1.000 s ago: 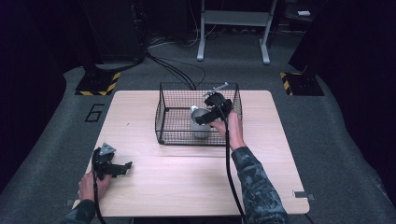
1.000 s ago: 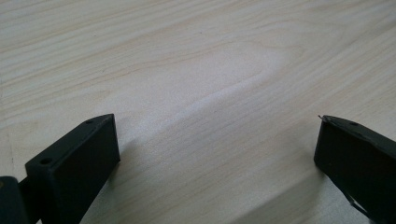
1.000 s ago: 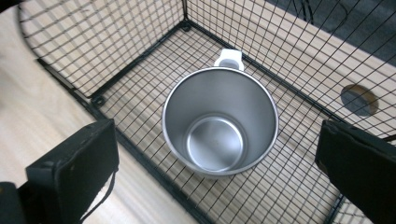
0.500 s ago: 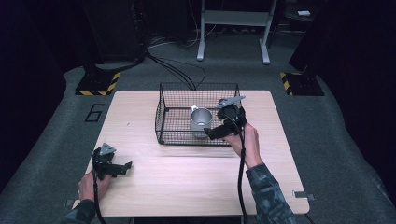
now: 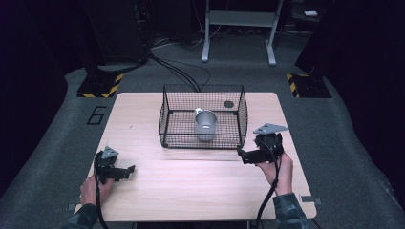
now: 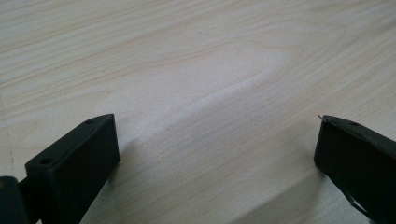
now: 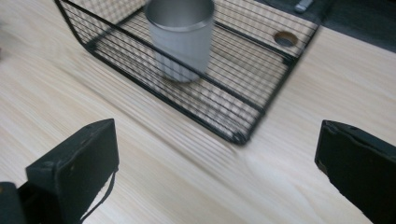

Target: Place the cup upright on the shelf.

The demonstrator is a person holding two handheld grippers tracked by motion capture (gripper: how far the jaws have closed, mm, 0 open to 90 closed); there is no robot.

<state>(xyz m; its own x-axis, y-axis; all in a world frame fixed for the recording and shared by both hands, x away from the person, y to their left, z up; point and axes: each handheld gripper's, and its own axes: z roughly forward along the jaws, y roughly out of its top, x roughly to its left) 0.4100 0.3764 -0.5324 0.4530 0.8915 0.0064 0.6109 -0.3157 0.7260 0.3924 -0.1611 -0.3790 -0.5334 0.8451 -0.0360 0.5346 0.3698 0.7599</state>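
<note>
Metal cup (image 5: pixel 206 125) upright in wire basket (image 5: pixel 168 112), beyond right gripper (image 5: pixel 244 156); both grippers' fingers apart, empty

I'm looking down on a pale wooden table (image 5: pixel 191 191). A black wire basket (image 5: pixel 203 138) sits directly on it, ahead of my right gripper (image 5: pixel 243 155) and just beside its tips. My left gripper (image 5: pixel 126 170) rests low on bare wood, well apart from the basket.
</note>
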